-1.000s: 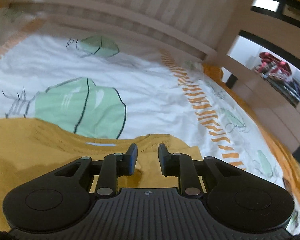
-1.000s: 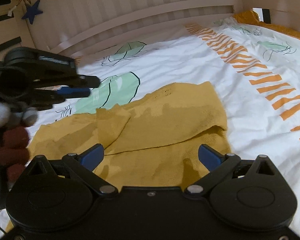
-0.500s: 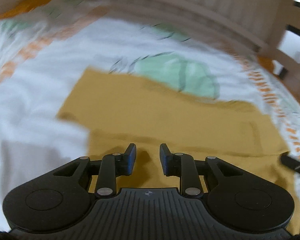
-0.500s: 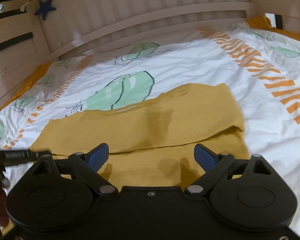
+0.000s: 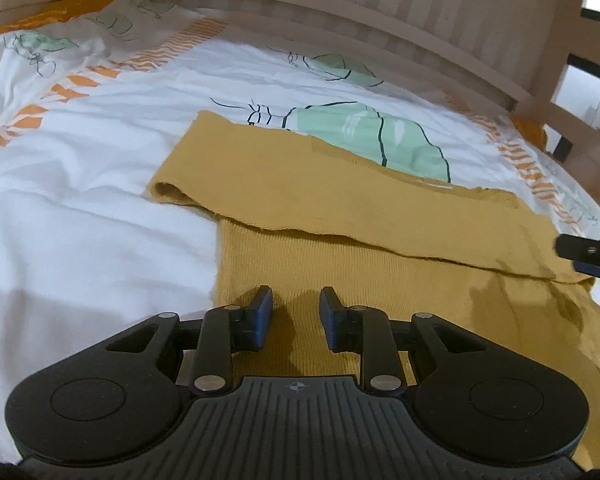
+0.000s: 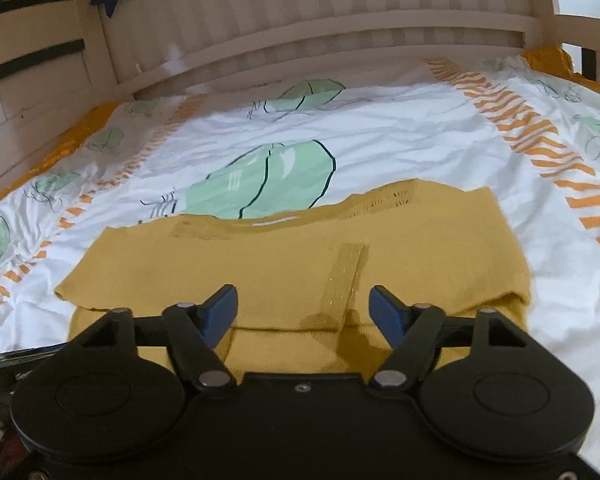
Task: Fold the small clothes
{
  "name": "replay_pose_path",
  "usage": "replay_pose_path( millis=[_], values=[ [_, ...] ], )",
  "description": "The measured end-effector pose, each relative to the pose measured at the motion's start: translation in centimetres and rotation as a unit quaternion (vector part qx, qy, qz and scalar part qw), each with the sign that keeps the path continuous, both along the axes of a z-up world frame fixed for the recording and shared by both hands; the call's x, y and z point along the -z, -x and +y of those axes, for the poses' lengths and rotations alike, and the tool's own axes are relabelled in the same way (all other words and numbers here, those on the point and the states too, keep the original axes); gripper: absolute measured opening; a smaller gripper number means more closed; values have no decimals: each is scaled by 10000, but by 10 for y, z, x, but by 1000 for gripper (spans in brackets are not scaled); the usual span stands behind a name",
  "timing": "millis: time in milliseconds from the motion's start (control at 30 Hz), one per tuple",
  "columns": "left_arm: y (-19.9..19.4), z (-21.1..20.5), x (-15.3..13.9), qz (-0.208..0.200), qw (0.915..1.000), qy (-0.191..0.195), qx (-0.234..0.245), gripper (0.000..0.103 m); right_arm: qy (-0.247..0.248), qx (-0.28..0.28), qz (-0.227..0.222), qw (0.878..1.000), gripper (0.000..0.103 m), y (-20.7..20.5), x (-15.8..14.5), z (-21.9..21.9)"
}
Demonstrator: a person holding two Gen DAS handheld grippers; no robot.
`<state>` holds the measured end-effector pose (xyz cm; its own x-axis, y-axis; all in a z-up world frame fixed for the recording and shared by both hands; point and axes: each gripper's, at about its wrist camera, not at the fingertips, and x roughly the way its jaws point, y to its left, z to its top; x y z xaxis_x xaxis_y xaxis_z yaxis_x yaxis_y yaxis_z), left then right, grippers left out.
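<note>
Where a mustard knit garment [image 5: 380, 200] lies spread on a bed, its upper part is already turned down in a flap across the ribbed body. The left tongs [image 5: 295, 316] hover low over the near left portion, jaws a narrow gap apart with nothing between them. The right tongs [image 6: 303, 312] hang over the flap's lower edge, jaws closing but clear of the cloth. The next fold likely goes best if each pair pinches both layers at an edge, then lifts evenly so the soft, stretchy knit does not sag or twist. The duvet cover [image 6: 380, 136] is white, crumpled cotton with pale green shapes and orange stripes; a slatted wooden bed frame [image 6: 340, 40] stands behind.
</note>
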<state>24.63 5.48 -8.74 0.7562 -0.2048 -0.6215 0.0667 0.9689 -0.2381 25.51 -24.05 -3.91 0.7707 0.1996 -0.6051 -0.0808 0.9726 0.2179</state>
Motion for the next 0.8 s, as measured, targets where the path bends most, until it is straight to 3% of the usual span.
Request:
replay_pose_path(
  millis=[167, 300, 367, 433, 467, 633, 800],
  values=[
    [-1, 7, 4, 46, 9996, 281, -45, 26, -168, 94, 354, 9992, 65, -24, 12, -4],
    [-1, 7, 5, 44, 9996, 270, -47, 26, -414, 191, 592, 9972, 58, -32, 23, -9],
    [-1, 6, 6, 31, 9997, 247, -51, 26, -502, 182, 648, 9965, 50, -34, 27, -9],
    [-1, 5, 6, 32, 9997, 225, -54, 26, -547, 161, 698, 9959, 25, -36, 27, -9],
    [-1, 5, 6, 31, 9997, 217, -55, 26, -601, 144, 714, 9955, 25, -37, 26, -8],
    [-1, 5, 6, 26, 9997, 217, -56, 26, -455, -230, 503, 9974, 20, -37, -2, 6],
    [-1, 5, 6, 27, 9998, 215, -55, 26, -323, -604, -69, 9976, 18, -36, -55, 14]
  ],
)
